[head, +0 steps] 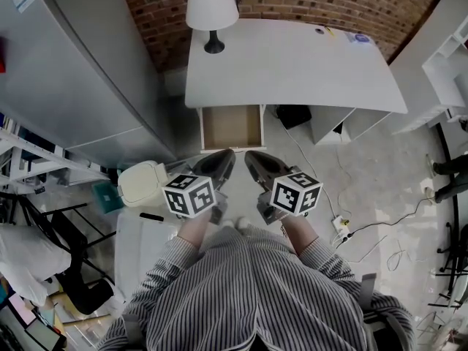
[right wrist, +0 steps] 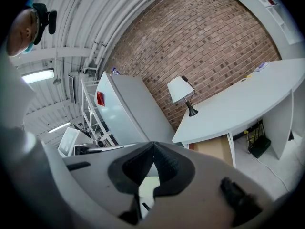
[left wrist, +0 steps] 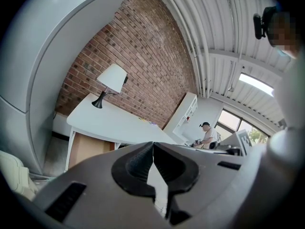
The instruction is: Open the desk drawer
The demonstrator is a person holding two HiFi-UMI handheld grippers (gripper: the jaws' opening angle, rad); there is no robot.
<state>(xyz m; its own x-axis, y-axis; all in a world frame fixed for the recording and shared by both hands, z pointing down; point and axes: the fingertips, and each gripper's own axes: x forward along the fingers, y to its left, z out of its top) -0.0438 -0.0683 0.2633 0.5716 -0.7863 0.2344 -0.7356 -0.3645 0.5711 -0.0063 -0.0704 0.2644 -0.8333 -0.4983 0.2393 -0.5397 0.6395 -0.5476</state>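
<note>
A white desk (head: 292, 64) stands against the brick wall. Its drawer (head: 232, 126) at the left end is pulled out, showing a bare brown bottom. The drawer also shows in the left gripper view (left wrist: 88, 148) and the right gripper view (right wrist: 215, 149). My left gripper (head: 228, 154) and right gripper (head: 250, 155) hang side by side just in front of the drawer's front edge, apart from it. Both are shut with nothing between the jaws. The jaw tips meet in the left gripper view (left wrist: 153, 143) and the right gripper view (right wrist: 153, 143).
A white lamp (head: 212, 9) stands on the desk's back left corner. A tall grey cabinet (head: 80, 72) is on the left, with a cream bin (head: 142, 183) below it. Cables and a power strip (head: 341, 225) lie on the floor at the right. White shelves (head: 446, 72) stand far right.
</note>
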